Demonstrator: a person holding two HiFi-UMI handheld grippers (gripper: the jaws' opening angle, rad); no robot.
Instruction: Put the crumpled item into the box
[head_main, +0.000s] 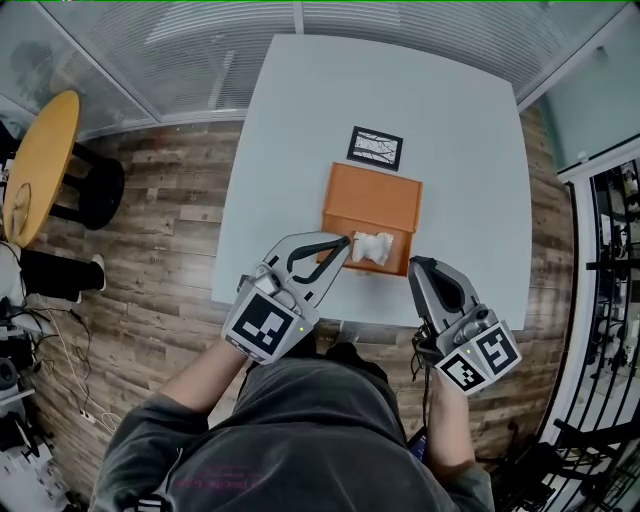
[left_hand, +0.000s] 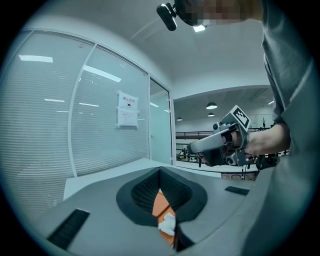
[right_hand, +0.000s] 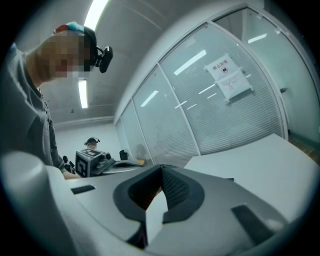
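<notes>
Left gripper (head_main: 345, 240) has its jaws together, tips meeting beside the crumpled paper (head_main: 373, 247) – nothing is clamped between them. In the left gripper view the paper shows through the slit below the tips, with orange above and below it. It lies at the near edge of the orange box (head_main: 372, 198) on the white table (head_main: 290, 150). Right gripper (head_main: 418, 265) – jaws also together – hangs near the box's right corner
</notes>
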